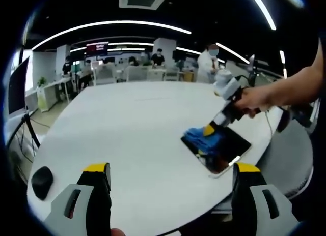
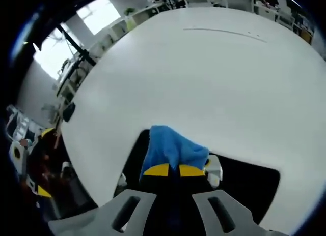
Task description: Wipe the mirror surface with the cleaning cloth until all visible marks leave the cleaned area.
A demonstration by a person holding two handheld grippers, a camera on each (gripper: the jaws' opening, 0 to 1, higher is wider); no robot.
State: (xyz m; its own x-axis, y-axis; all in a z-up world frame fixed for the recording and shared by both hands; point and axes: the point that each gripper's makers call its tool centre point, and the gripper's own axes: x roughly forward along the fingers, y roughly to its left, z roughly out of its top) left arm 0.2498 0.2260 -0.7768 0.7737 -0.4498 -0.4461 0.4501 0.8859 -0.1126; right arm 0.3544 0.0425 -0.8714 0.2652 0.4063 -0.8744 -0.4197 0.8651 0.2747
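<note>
Dark rectangular mirror (image 1: 220, 150) flat near the table edge; crumpled blue cleaning cloth (image 2: 173, 148) on its end

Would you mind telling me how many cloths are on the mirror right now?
1. A blue cloth sits on the mirror at its far end, pinched in the right gripper. None other visible.

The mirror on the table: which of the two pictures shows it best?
The left gripper view. There the whole mirror lies flat on the white table, its outline clear, with the blue cloth pressed on it by the right claw. The right gripper view shows dark parts of the mirror behind cloth and claw.
</note>
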